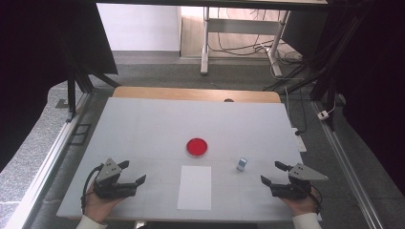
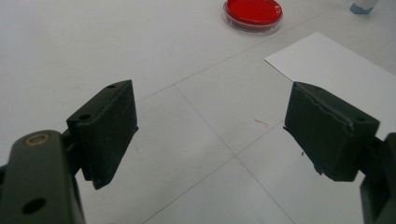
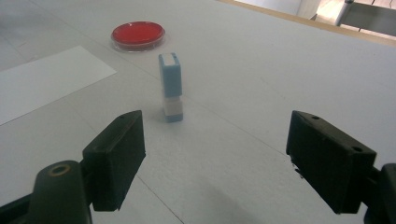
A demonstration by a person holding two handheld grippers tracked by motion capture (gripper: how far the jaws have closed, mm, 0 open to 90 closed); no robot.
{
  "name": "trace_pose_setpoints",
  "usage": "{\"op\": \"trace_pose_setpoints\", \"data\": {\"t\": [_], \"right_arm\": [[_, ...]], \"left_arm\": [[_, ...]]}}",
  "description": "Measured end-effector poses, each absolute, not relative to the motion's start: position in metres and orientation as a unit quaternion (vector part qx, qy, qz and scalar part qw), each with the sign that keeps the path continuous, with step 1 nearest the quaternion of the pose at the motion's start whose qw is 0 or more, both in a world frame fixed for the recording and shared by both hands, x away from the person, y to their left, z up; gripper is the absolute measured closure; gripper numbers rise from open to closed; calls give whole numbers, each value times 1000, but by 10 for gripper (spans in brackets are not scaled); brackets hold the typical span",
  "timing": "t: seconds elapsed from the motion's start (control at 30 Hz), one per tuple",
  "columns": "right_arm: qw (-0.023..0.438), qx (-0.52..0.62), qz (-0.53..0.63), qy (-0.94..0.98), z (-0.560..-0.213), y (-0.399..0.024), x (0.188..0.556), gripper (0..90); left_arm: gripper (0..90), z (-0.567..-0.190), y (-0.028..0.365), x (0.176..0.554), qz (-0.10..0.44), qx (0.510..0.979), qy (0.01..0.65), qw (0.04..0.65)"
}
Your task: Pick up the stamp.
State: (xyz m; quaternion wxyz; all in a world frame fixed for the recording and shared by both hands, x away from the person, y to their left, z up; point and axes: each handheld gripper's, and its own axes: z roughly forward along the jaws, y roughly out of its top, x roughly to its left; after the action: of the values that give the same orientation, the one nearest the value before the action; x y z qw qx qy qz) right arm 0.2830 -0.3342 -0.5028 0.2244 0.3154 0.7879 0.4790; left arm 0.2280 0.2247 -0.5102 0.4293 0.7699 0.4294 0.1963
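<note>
Both grippers' fingers spread wide, empty; right gripper (image 1: 273, 172) nearest upright blue stamp (image 1: 242, 163); off-centre approach could topple it on table (image 1: 143, 124)

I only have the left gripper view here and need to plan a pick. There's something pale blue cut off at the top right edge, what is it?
Observer: A small blue and white stamp, standing upright.
Operator: Where is it relative to the paper?
Observer: Beyond the white sheet, off its far right corner and apart from it.
Operator: Which gripper is nearer?
Observer: The right gripper, jaws open and empty, facing it.
</note>
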Motion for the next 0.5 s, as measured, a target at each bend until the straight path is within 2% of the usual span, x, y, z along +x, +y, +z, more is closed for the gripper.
{"op": "trace_pose_setpoints", "data": {"t": [0.5], "right_arm": [[225, 311, 480, 789, -504, -332, 277, 204]], "left_arm": [[171, -509, 218, 239, 193, 778, 414, 432]]}}
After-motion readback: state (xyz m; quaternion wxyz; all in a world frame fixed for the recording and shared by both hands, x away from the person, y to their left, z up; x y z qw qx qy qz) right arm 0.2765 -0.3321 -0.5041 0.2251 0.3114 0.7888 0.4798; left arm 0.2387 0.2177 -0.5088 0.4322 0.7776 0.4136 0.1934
